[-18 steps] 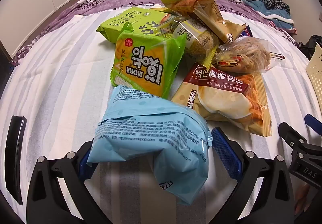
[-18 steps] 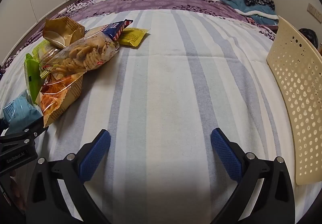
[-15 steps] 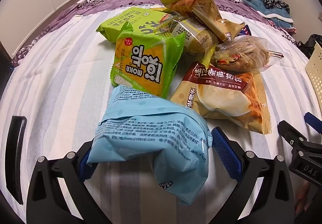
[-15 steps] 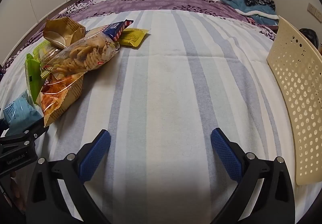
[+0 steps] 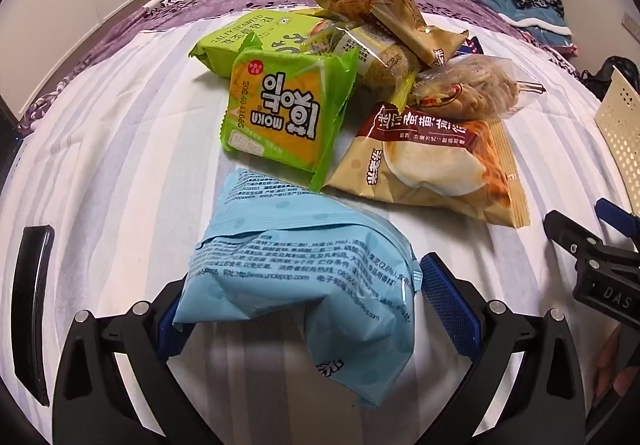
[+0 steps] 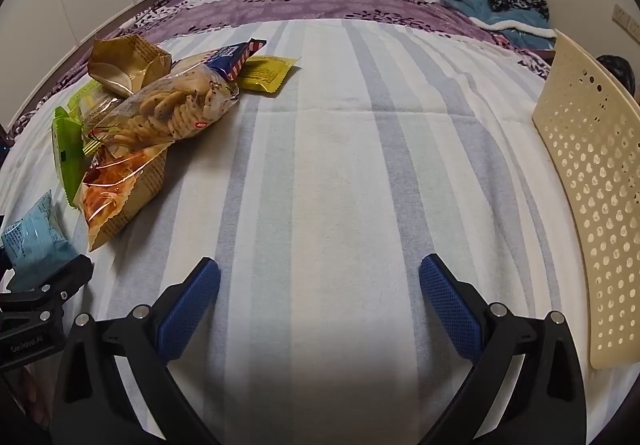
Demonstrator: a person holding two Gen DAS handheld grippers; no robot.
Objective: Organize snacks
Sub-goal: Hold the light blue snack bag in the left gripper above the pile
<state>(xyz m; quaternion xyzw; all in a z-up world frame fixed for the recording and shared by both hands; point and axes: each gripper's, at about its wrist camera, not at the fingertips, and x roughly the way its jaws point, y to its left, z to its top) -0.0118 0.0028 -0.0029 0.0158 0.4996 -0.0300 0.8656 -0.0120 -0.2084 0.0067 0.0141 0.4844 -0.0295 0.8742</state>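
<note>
Left wrist view, left gripper (image 5: 298,299) angled down, wide around blue packet (image 5: 304,277), right gripper (image 6: 319,299) angled down, wide, empty

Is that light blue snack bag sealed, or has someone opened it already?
Apparently sealed: the light blue bag looks puffed, and its visible crimped edges show no tear. Its lower end is crumpled, so I cannot be certain.

Pale-blue packet (image 5: 296,277), striped bedsheet (image 6: 360,165)
</note>
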